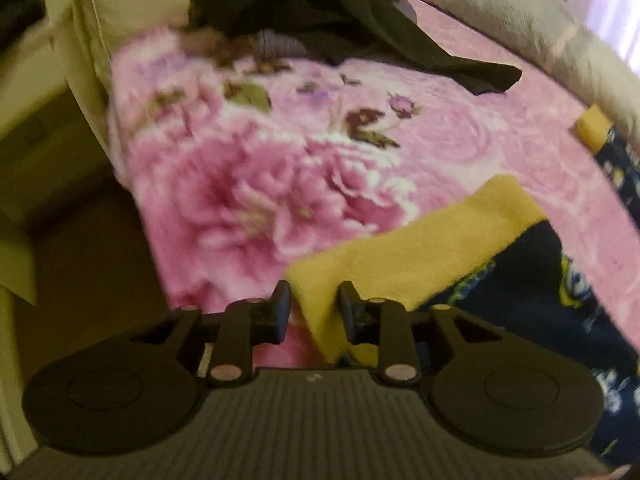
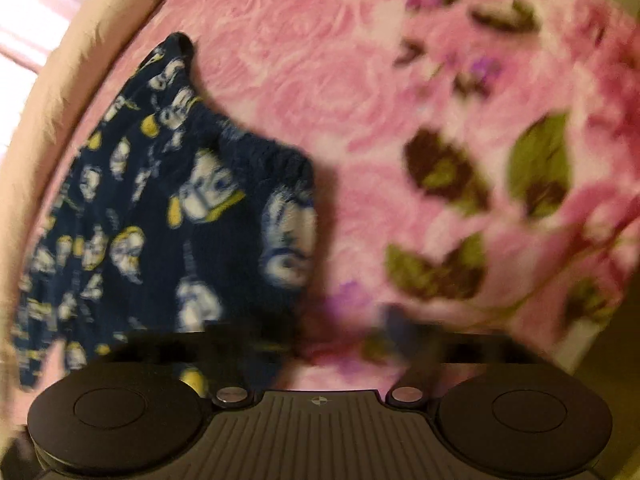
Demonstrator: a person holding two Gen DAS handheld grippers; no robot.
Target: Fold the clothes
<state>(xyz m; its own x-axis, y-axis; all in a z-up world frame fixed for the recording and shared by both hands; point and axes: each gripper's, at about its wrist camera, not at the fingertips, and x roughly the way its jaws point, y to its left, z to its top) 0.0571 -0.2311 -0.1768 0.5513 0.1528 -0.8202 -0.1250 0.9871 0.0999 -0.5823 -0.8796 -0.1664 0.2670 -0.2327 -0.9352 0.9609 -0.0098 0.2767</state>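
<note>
Left gripper [image 1: 314, 308] is standing over the yellow cuff [image 1: 404, 256] of the navy pyjamas [image 2: 168, 216]; jaws slightly apart, cuff edge lying between them, pads not visibly pressing. Right gripper [image 2: 336, 344] is hovering with jaws wide, motion-blurred, nothing between them. Pyjamas are lying on the pink blanket [image 1: 248, 168], dark clothes [image 1: 320, 8] heaped beyond.

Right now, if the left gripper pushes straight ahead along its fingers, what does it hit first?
The yellow cuff of the navy printed garment. It already lies between the left gripper fingers, over the pink floral blanket. Depth is blurred, so contact is uncertain.
</note>
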